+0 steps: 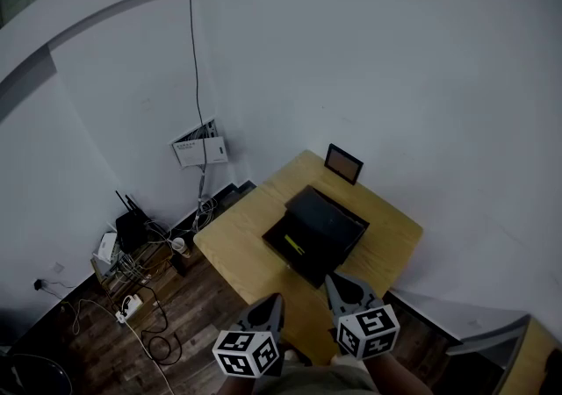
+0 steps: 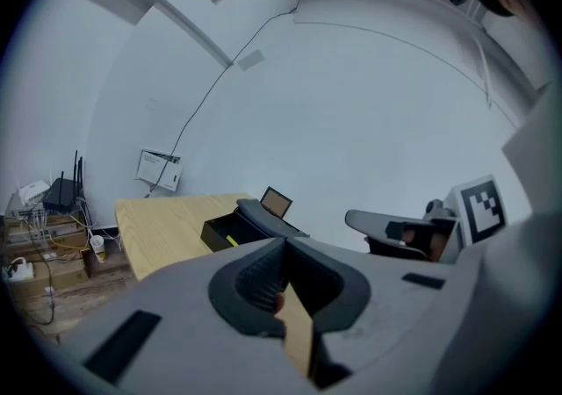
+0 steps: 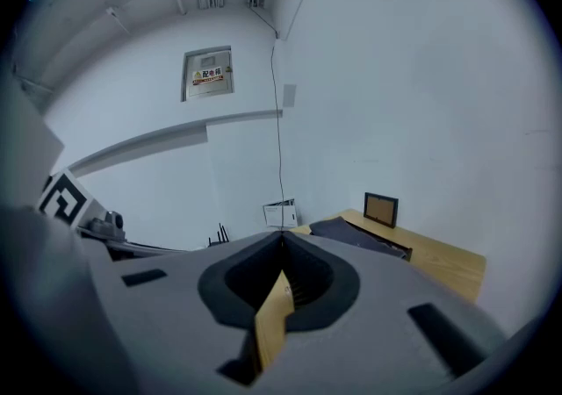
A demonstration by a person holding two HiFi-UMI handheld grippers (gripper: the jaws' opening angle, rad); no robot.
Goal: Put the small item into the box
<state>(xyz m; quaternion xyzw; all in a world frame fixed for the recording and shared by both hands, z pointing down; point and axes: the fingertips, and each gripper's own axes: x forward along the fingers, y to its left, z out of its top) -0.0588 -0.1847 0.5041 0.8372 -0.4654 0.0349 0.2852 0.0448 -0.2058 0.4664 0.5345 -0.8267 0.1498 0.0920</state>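
Pale wood is what we see first: a small table (image 1: 237, 253) stands against a white wall, and on it sits a black box (image 1: 283, 254), open, with its lid (image 1: 332, 222) lying over the far side. The small yellow-green item (image 1: 294, 246) lies inside the box, near its left wall. It is a slim strip of colour, and from this height we cannot tell just what it is. The left gripper view shows it as a bright fleck (image 2: 230, 240) in the open box (image 2: 219, 232).

A dark picture frame (image 1: 343, 163) with a brown panel stands upright at the table's far edge, apart from the box.

We hold both grippers low and near us, short of the box and touching nothing. The left gripper (image 1: 277, 299) has its jaws pressed together, tip to tip, with nothing between them, as its own view (image 2: 284, 242) confirms. The right gripper (image 1: 333, 280) is likewise closed and empty, its jaws meeting in a point in its own view (image 3: 282, 234). The two are just beside each other.

On the dark plank floor left of the table sit a black router (image 1: 132, 228), a tangle of cables (image 1: 145, 275) and a white power strip (image 1: 131, 305). A white panel (image 1: 200, 149) hangs on the wall above them.
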